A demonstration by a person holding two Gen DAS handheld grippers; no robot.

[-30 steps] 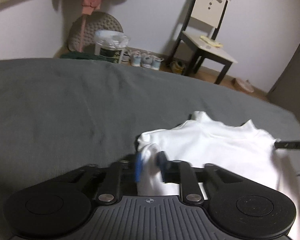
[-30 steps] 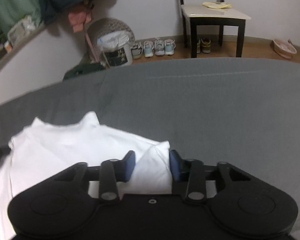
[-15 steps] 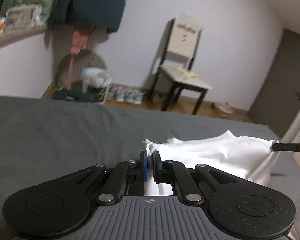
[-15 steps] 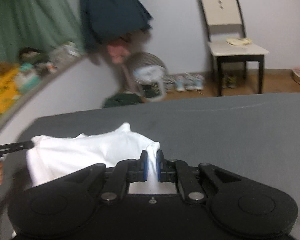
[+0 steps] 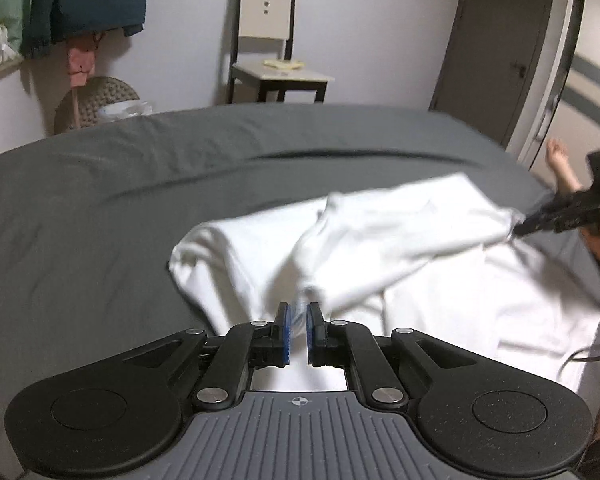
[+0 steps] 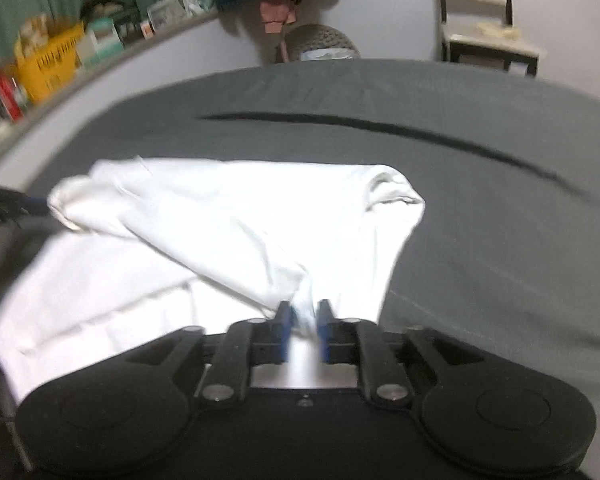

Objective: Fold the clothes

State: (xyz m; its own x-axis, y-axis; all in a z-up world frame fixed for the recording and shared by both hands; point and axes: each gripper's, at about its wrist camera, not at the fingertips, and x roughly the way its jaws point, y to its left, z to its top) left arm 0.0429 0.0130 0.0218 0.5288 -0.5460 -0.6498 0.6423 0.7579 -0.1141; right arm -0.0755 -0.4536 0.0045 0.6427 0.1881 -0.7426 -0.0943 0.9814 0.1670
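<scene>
Releasing a fold: white shirt [image 5: 380, 248] doubled over on grey bed [image 5: 100, 200]; left gripper [image 5: 296, 330] and right gripper [image 6: 303, 326] jaws just opening, cloth loose between. Withdraw both level so the corners land aligned.

Plain white cotton garment [image 5: 400, 240] on a plain dark grey bed sheet [image 5: 100, 208]. Black two-finger left gripper [image 5: 296, 330] with blue pads [image 5: 286, 334]; black right gripper [image 6: 302, 330], its blurred pads apparently blue too.

No text, label, brand or number is legible in either view.
</scene>
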